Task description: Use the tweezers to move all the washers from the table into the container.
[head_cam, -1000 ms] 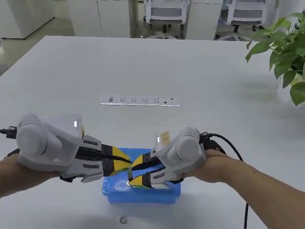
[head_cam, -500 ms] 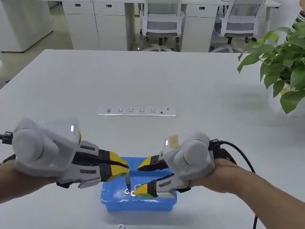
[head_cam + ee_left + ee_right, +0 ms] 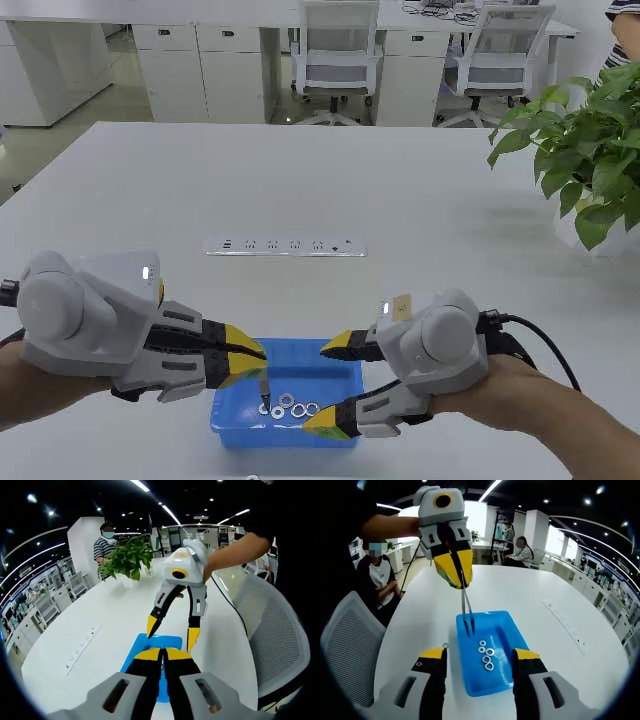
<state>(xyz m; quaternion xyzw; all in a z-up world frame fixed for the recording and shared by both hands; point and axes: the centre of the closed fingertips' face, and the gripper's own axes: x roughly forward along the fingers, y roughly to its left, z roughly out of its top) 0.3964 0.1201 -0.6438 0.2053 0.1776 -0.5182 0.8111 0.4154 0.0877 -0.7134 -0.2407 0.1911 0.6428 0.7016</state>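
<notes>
Left hand-held gripper [image 3: 258, 362] clamped on tweezers [image 3: 466, 605]: long axis steep, tips down into blue container [image 3: 235, 422] (washers [image 3: 486, 656] inside). Right hand-held gripper [image 3: 318, 388] wide open, empty. White tabletop [image 3: 400, 200], office chairs [image 3: 335, 50] beyond.

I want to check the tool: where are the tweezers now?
In the right gripper view the tweezers hang from the shut left gripper, tips down over the blue container, near its washers.

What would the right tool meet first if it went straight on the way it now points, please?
Most likely the tweezers held in the left tool, above the blue container; depth is unclear.
</notes>
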